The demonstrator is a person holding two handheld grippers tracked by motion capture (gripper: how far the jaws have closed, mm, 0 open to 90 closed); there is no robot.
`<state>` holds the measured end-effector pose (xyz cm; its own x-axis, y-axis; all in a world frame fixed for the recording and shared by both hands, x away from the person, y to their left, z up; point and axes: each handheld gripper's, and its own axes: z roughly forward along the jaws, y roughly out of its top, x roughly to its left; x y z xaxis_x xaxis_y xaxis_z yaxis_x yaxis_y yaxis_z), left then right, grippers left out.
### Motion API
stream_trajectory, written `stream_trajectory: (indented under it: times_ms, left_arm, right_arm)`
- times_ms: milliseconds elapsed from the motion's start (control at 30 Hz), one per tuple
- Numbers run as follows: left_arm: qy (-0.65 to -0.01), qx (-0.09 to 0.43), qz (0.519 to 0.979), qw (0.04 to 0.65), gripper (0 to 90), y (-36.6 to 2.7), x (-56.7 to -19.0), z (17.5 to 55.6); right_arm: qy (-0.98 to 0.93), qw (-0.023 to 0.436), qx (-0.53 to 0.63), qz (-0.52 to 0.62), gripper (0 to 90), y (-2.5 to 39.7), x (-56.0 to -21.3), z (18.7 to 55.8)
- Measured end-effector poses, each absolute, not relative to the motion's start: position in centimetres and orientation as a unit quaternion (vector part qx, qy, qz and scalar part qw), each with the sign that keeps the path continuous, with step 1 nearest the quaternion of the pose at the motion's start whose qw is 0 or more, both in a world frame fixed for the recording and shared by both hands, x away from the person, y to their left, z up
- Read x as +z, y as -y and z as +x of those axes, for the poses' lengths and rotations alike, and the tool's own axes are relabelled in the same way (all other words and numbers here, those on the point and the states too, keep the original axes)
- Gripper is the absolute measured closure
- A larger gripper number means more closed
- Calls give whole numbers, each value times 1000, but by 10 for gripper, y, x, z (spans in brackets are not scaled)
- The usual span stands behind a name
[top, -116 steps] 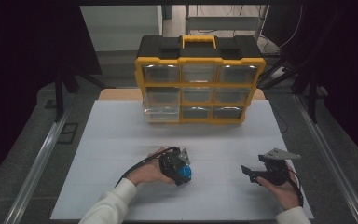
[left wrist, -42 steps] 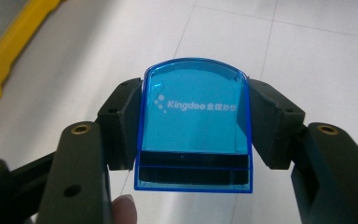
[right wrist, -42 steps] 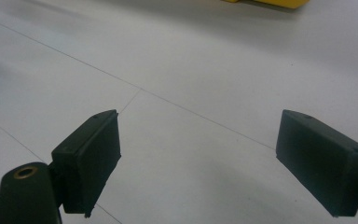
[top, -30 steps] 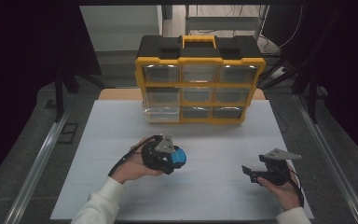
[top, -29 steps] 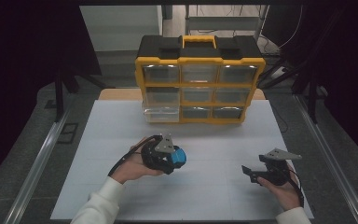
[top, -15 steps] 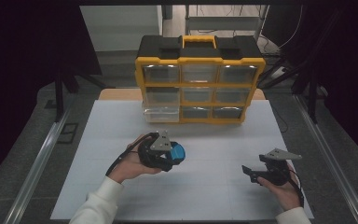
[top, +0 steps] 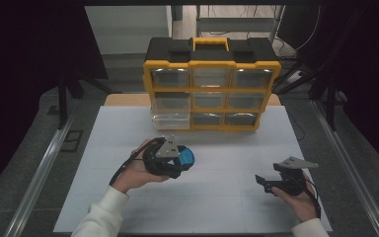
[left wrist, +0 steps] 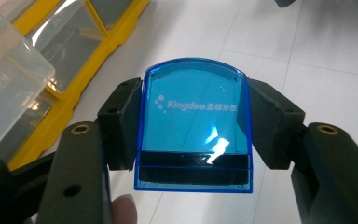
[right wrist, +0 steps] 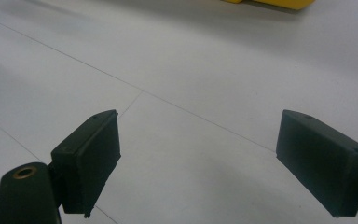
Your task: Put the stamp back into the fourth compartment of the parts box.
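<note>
Blue clip [left wrist: 195, 123] sits clamped in the left hand-held gripper [top: 170, 158] over the white table [top: 217, 197]; right hand-held gripper [top: 282, 181] gapes wide.

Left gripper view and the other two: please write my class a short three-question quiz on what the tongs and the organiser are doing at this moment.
1. True or false: the left tongs are shut on a blue plastic piece.
2. Multiple choice: the right tongs are (A) shut on a drawer, (B) open over the white table, (C) gripping a cable.
3. Fill in: in the high view, one clear drawer of the yellow organiser is pulled out a little, in the bottom row on the ____ side.

Key: 1 true; 2 B; 3 left.
</note>
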<state>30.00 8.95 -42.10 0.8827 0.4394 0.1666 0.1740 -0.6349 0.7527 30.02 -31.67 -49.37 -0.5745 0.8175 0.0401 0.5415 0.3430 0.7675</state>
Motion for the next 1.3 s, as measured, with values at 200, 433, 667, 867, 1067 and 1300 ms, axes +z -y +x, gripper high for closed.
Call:
stream_trajectory:
  times_ms: [200, 433, 667, 867, 1067, 1300]
  left_arm:
    - [-174, 171, 885, 397, 418, -90, -416, 301]
    - [-177, 176, 880, 403, 419, -91, -414, 301]
    - [-182, 181, 876, 409, 419, -94, -408, 305]
    - [-184, 186, 872, 414, 419, -96, -402, 307]
    - [-187, 193, 869, 416, 419, -98, -397, 311]
    - [-190, 197, 866, 418, 419, -99, -392, 315]
  right_arm:
    - [-799, 180, 384, 426, 141, 317, -494, 300]
    - [-799, 178, 384, 427, 141, 317, -494, 300]
    - [-800, 178, 384, 426, 141, 317, -494, 300]
    - [-800, 179, 382, 426, 141, 317, -494, 300]
    - [-799, 179, 383, 427, 141, 317, -494, 301]
    - [-799, 178, 384, 428, 141, 318, -494, 301]
